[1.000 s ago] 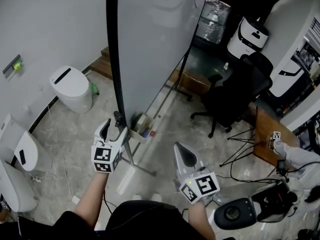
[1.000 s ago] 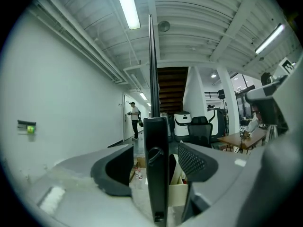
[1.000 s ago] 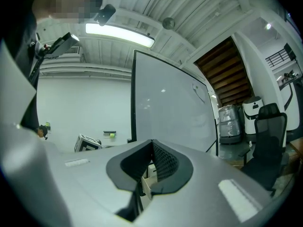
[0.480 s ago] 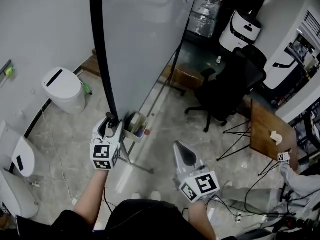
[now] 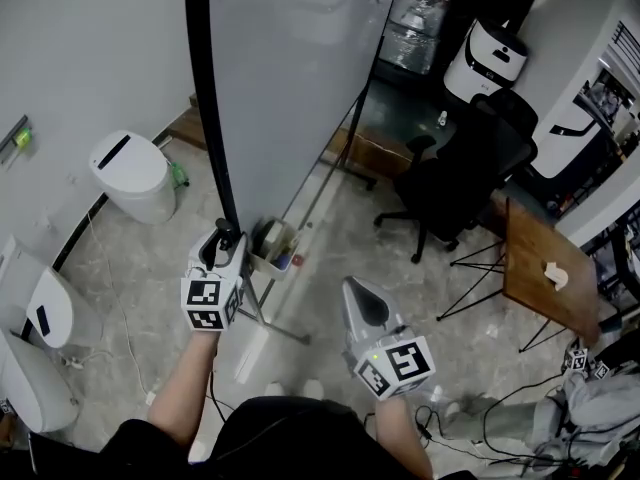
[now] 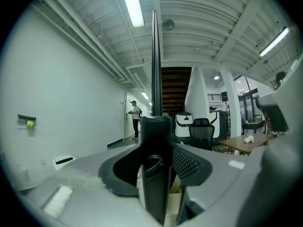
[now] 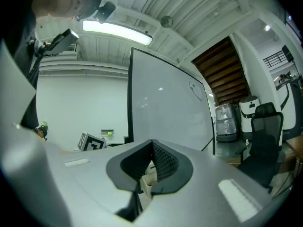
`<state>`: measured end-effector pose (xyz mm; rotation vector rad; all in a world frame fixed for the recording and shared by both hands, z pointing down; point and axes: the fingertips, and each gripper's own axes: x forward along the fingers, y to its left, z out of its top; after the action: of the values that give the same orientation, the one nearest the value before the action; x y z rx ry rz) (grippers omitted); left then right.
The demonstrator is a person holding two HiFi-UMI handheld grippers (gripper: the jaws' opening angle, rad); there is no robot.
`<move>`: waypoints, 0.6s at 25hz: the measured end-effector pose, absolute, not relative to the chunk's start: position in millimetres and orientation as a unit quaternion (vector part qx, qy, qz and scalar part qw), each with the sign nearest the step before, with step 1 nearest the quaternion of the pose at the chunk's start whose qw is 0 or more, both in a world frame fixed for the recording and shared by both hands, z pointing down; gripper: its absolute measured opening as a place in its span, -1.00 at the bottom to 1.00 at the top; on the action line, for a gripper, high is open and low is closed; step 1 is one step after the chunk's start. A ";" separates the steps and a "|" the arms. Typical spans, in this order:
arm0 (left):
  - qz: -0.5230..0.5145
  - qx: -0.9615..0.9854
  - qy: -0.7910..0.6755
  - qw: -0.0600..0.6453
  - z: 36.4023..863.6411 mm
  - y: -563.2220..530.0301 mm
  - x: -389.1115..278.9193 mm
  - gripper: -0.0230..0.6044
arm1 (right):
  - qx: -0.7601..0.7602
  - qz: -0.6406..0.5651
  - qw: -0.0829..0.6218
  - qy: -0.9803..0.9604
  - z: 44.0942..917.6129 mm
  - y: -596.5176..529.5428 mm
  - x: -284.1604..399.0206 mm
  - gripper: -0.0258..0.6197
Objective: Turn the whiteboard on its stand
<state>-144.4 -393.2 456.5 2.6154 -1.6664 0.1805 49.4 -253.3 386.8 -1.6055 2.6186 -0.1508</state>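
Observation:
The whiteboard point(image 5: 290, 78) stands tall on its stand, its face grey-white, its near edge a black frame point(image 5: 205, 98). My left gripper point(image 5: 222, 240) is at the bottom of that black edge. In the left gripper view the black frame point(image 6: 155, 79) runs straight up from between the jaws, which are closing around it; the right pad lies close against it, while a gap shows on the left. My right gripper point(image 5: 362, 303) hangs lower right, apart from the board, jaws together and empty. The right gripper view shows the whiteboard point(image 7: 165, 103) ahead.
A small tray point(image 5: 272, 248) with pens hangs at the board's lower edge, above the stand's floor leg point(image 5: 270, 323). White toilets point(image 5: 135, 173) stand at the left wall. A black office chair point(image 5: 470, 178), a wooden table point(image 5: 545, 268) and floor cables lie right.
My left gripper has moved up to the board's black edge and its jaws have narrowed around it. The right gripper has hardly moved. The head view has shifted slightly.

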 end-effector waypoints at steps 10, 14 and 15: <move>0.063 0.840 -0.539 0.025 457.3 -391.6 -144.4 -0.30 | -0.478 -0.045 0.017 0.877 392.1 -268.6 3.5 -0.90; 0.068 0.838 -0.540 0.030 457.0 -391.4 -145.5 -0.30 | -0.469 -0.048 0.023 0.882 388.0 -263.8 -5.3 -0.90; 0.067 0.838 -0.540 0.032 454.7 -390.9 -144.6 -0.30 | -0.469 -0.050 0.023 0.881 388.4 -262.6 -4.7 -0.90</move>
<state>-144.6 -390.9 454.7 2.5822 -1.6627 0.2051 -4.7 -262.6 388.4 -1.4519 2.7289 -0.1557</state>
